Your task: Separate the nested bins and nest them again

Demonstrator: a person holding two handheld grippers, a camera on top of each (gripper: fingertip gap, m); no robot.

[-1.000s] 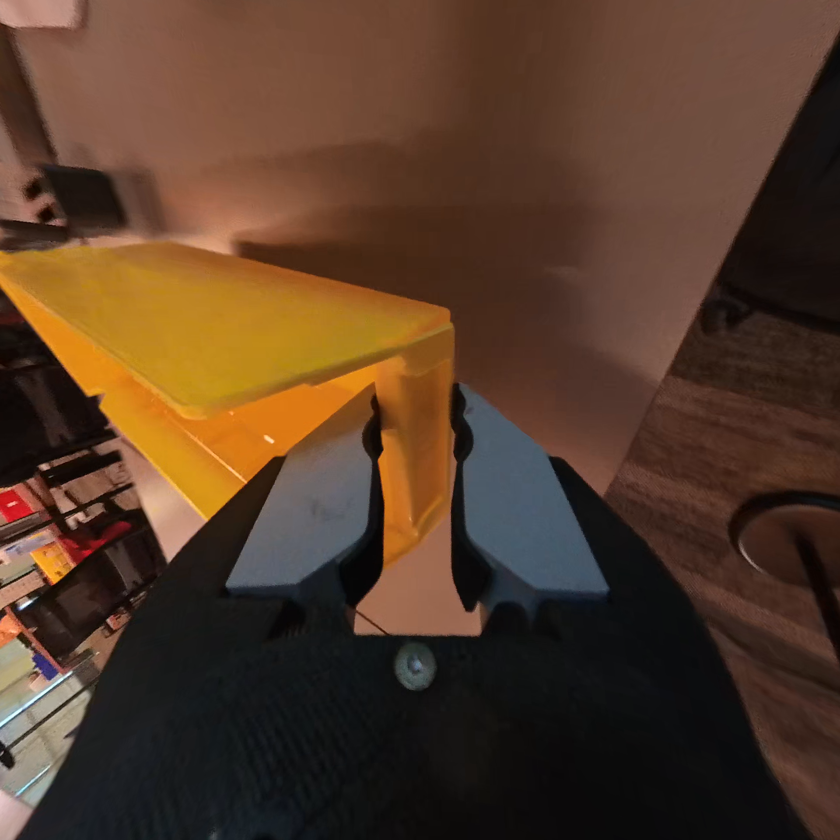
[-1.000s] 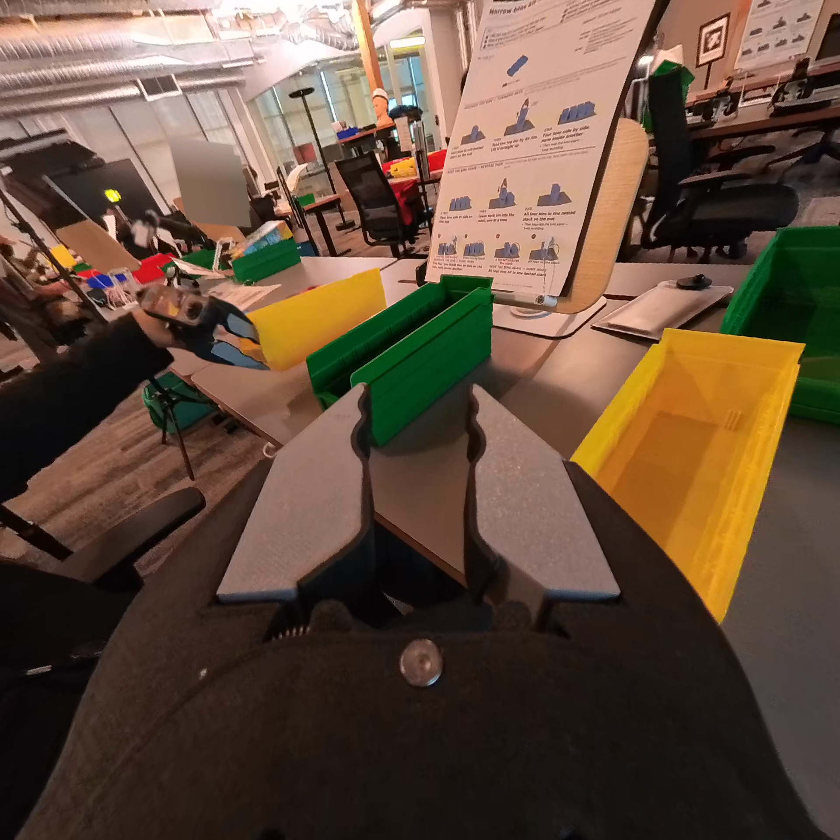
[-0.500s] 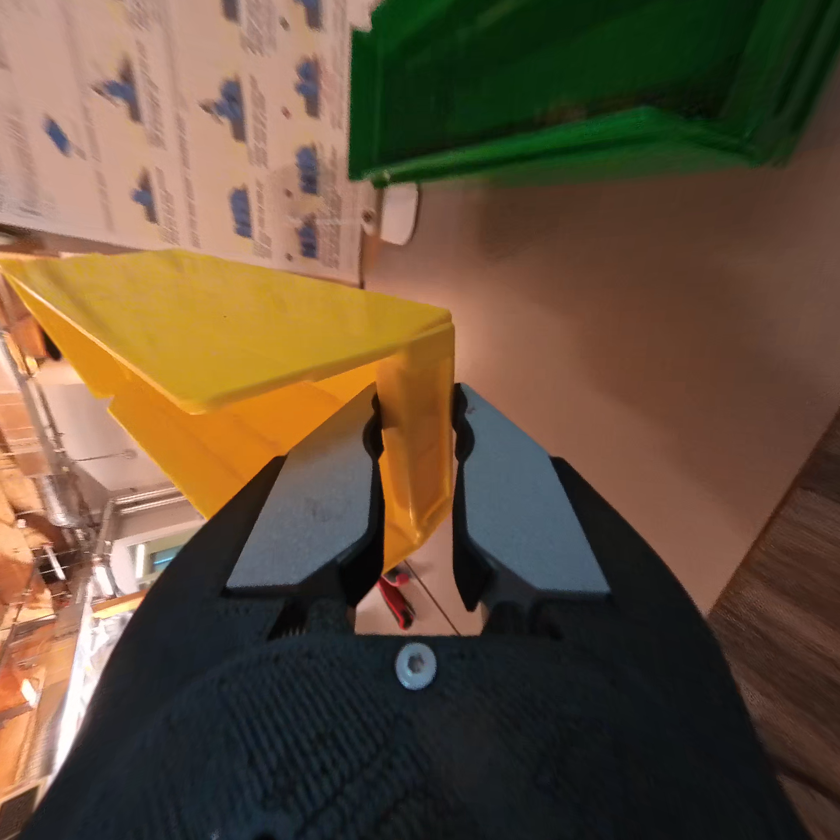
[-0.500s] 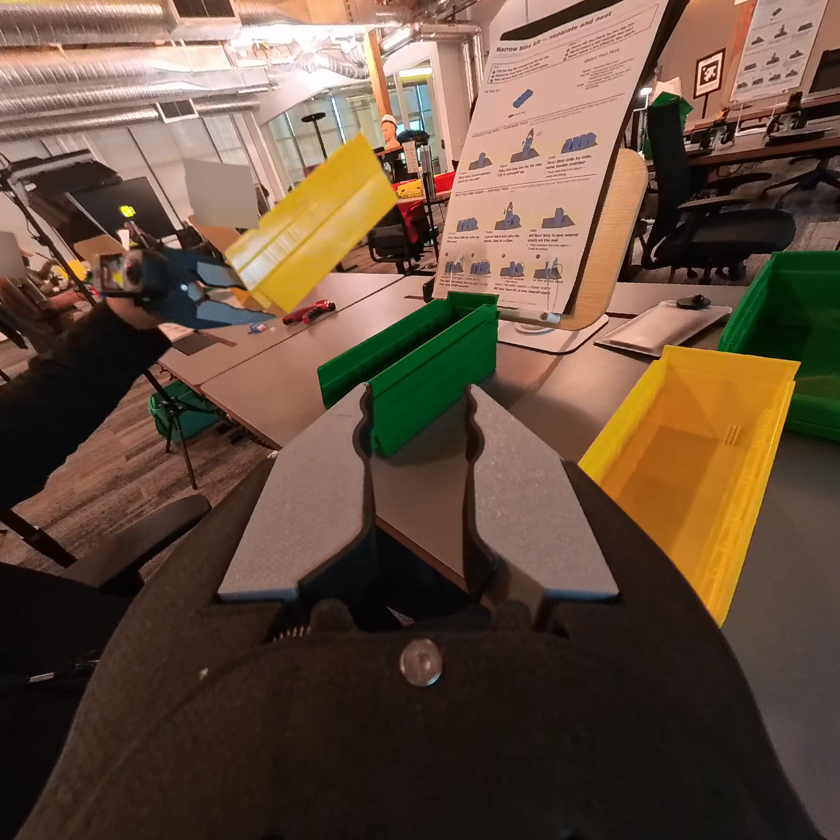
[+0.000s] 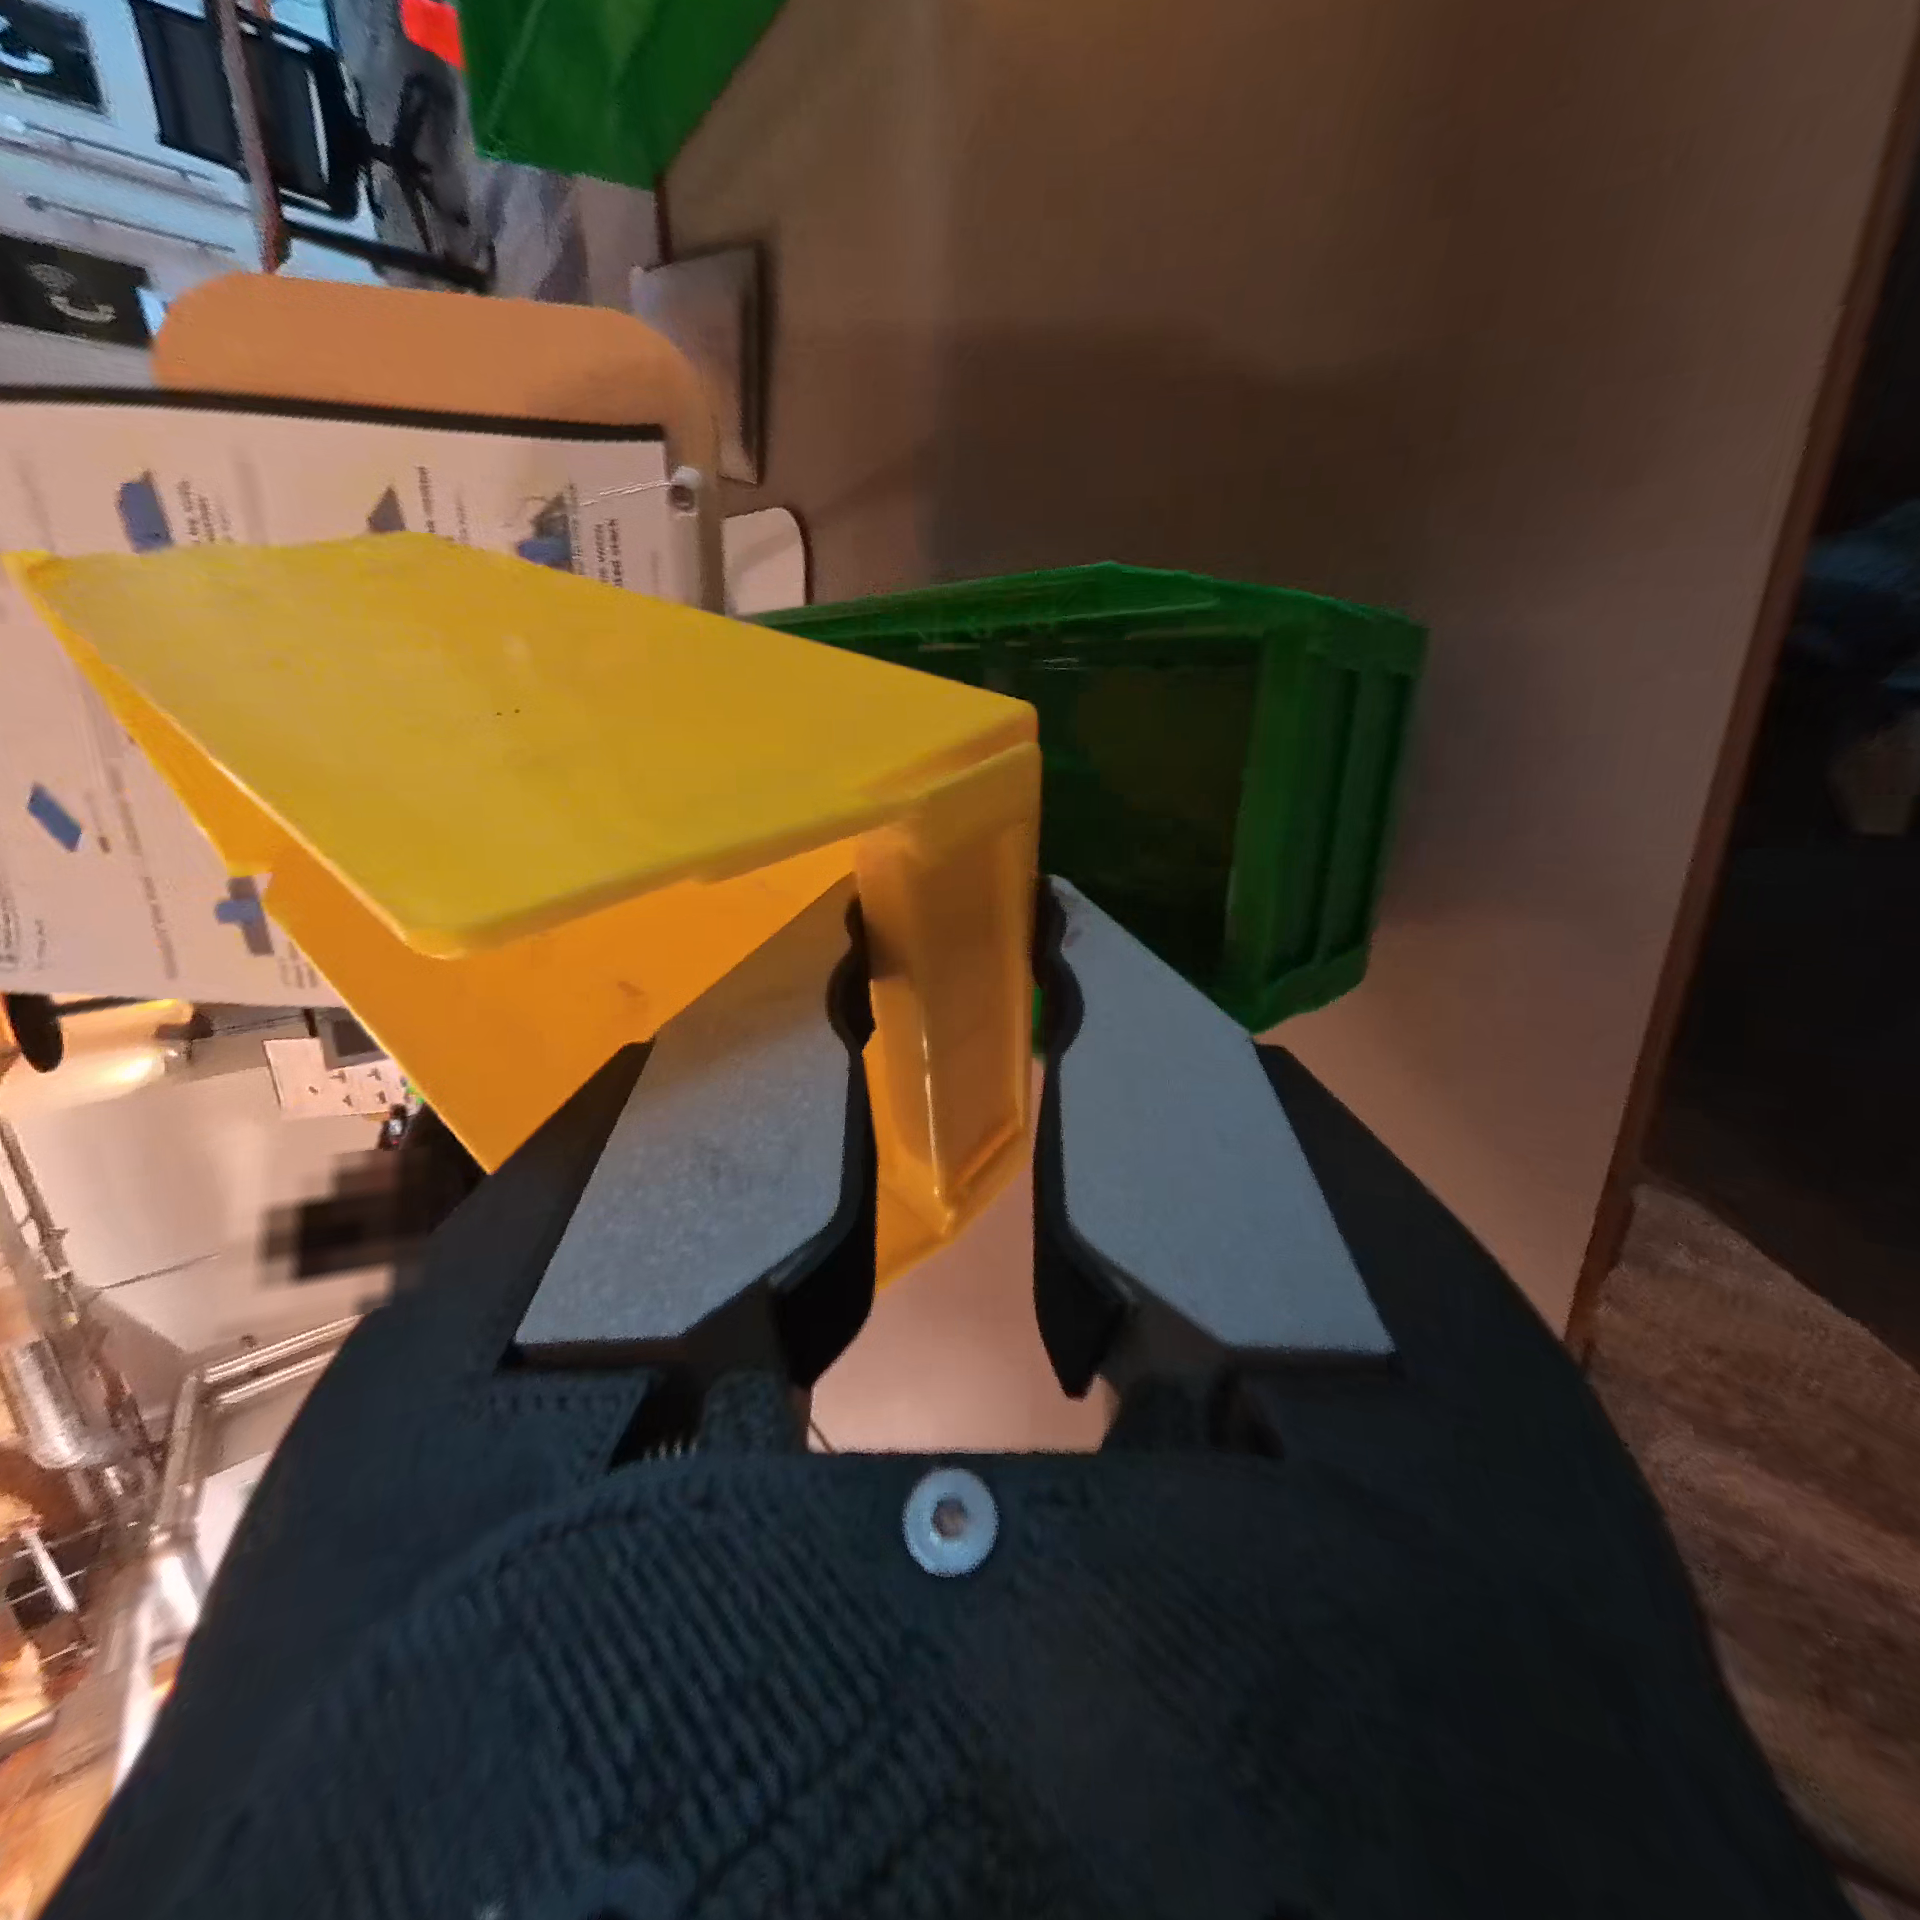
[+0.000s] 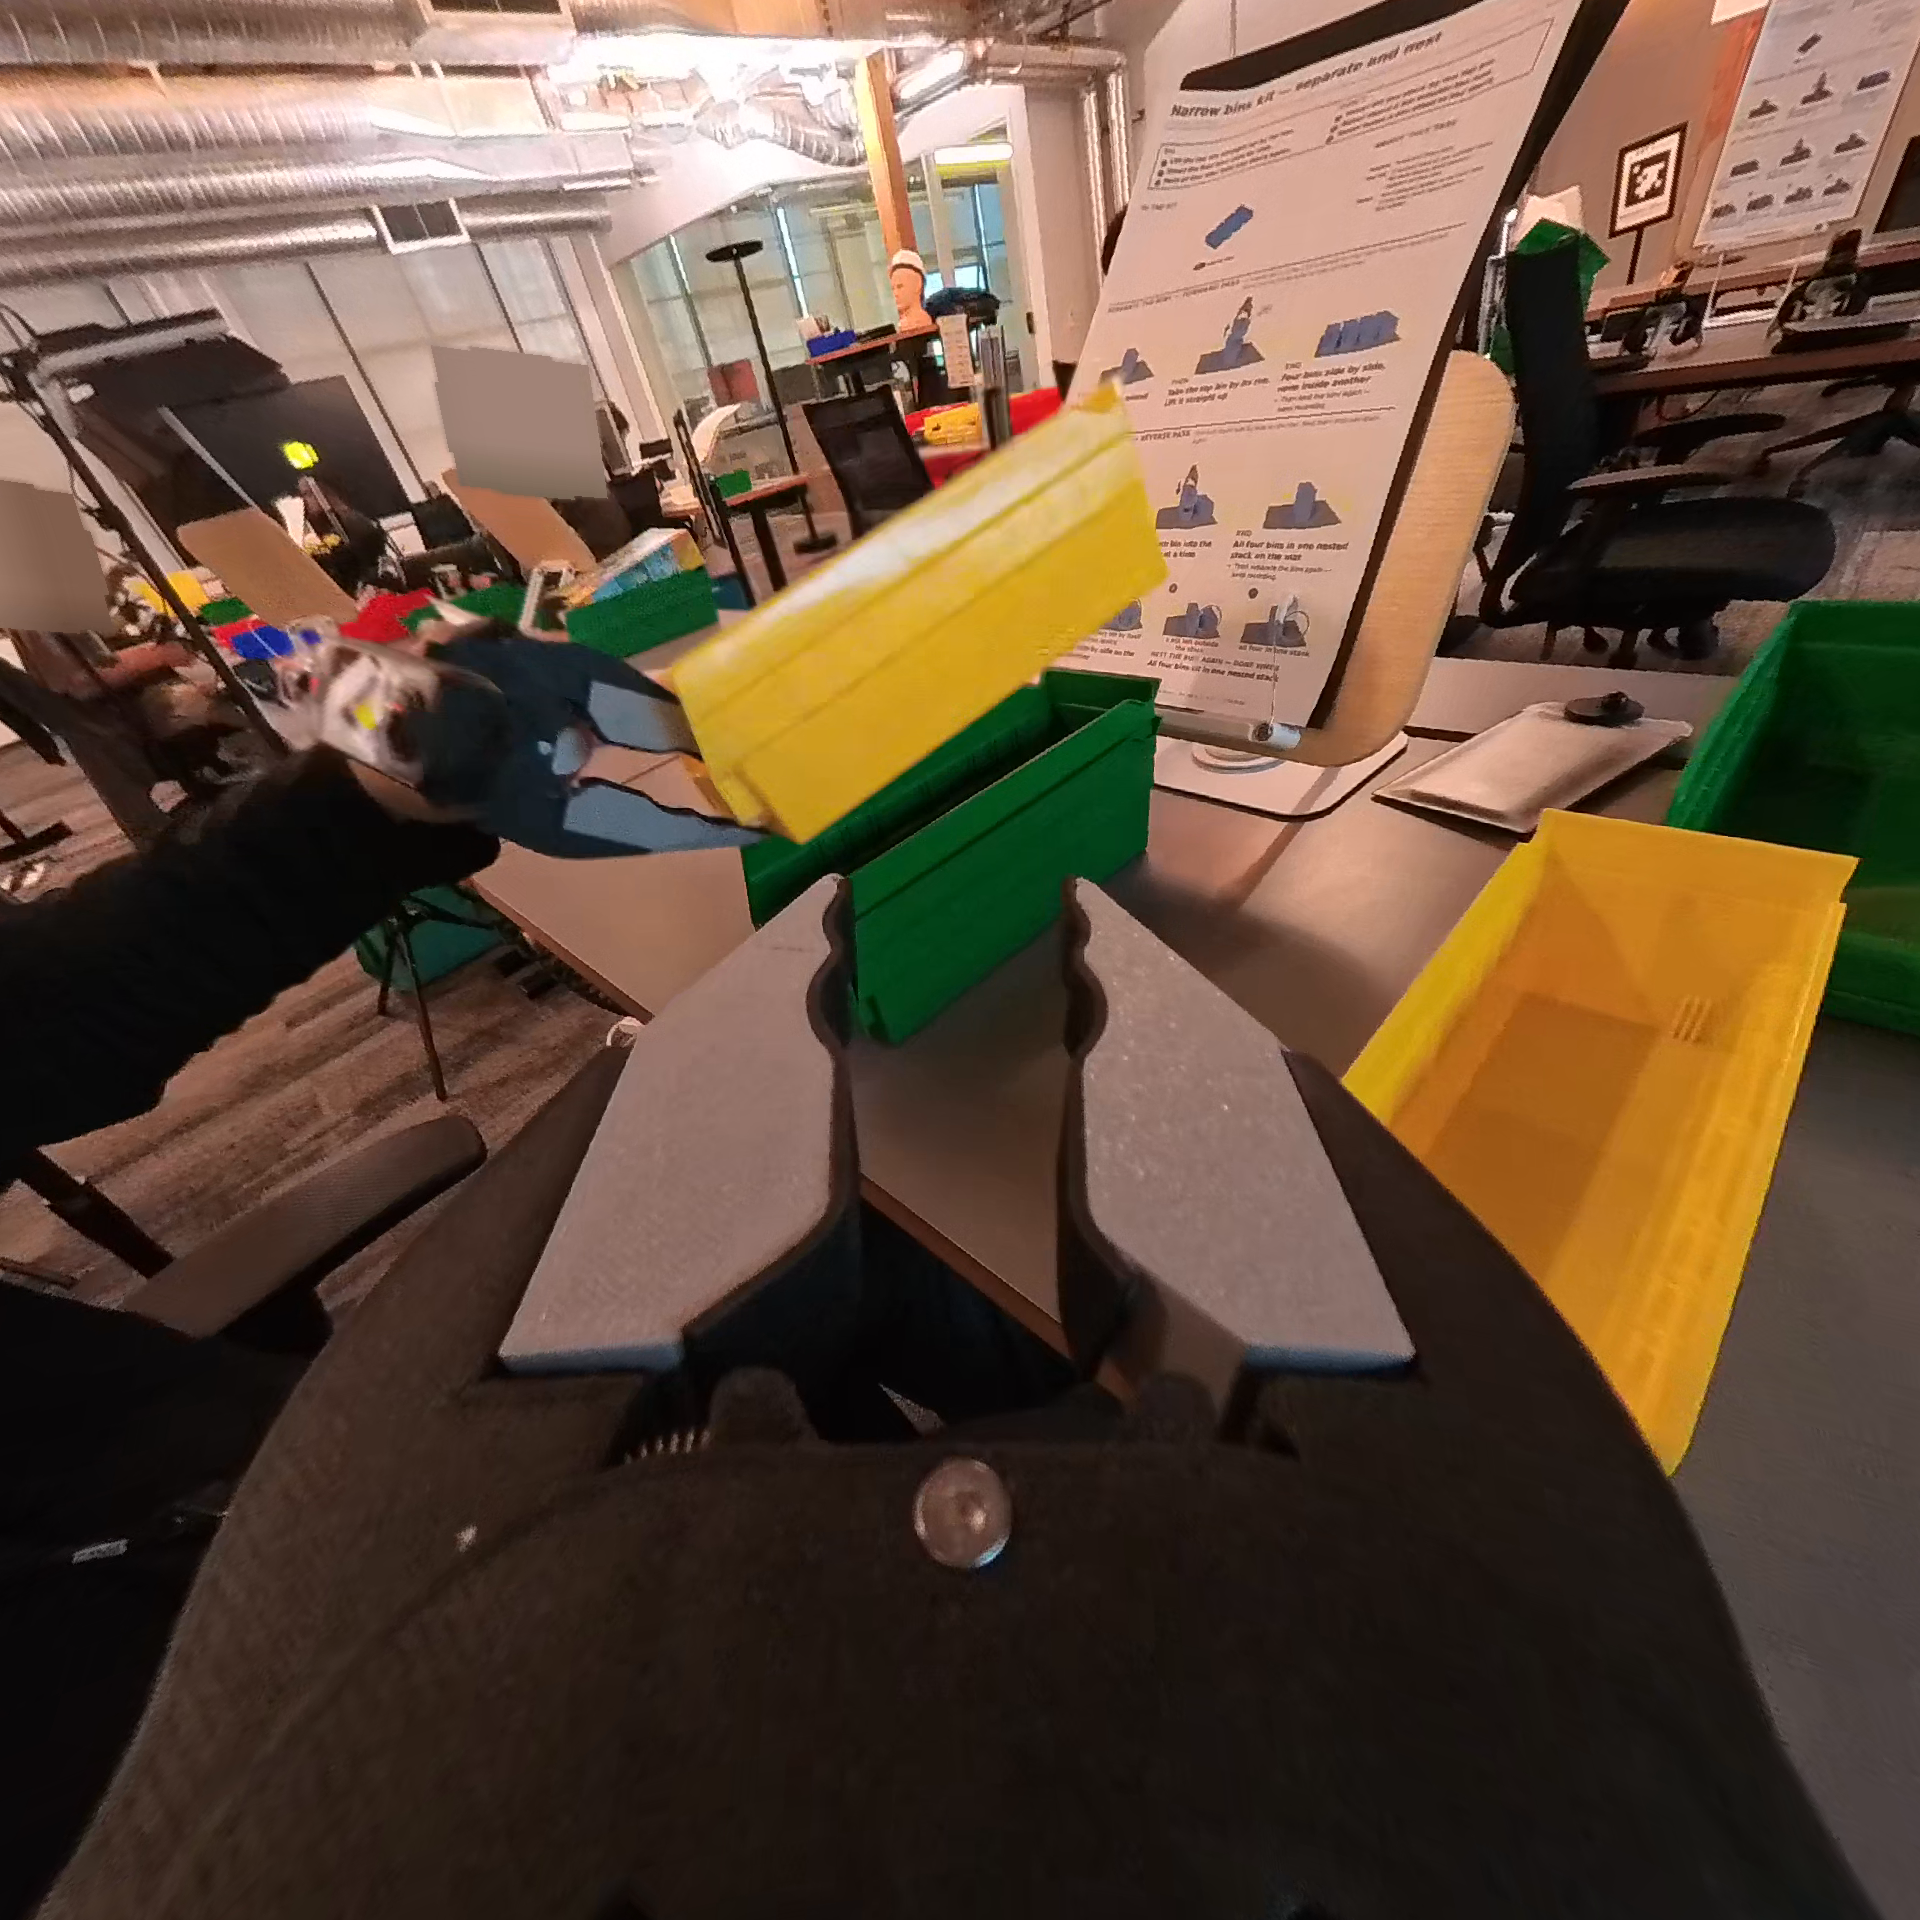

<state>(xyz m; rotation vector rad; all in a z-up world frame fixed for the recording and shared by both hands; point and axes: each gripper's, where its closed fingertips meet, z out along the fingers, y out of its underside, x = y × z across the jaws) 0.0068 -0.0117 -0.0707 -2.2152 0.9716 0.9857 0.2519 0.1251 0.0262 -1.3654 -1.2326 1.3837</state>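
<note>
My left gripper (image 5: pixel 948 935) is shut on the end wall of a narrow yellow bin (image 5: pixel 540 769). It holds the bin tilted in the air, just above a narrow green bin (image 5: pixel 1236 790) that stands on the table. The right wrist view shows the left gripper (image 6: pixel 717 774) carrying this yellow bin (image 6: pixel 925 623) over the green bin (image 6: pixel 987 831). My right gripper (image 6: pixel 951 935) is open and empty, low at the table's front edge, in front of the green bin. A second yellow bin (image 6: pixel 1600 1081) lies open on the table to its right.
An instruction board (image 6: pixel 1309 374) on a wooden stand stands behind the green bin. A larger green bin (image 6: pixel 1808 790) sits at the far right, a flat grey pouch (image 6: pixel 1527 758) beside the stand. The table edge (image 6: pixel 582 956) drops to carpet and a chair on the left.
My left gripper has carried the yellow bin up from the far left and rightward, to just above the green bin. My right gripper has stayed in place, open.
</note>
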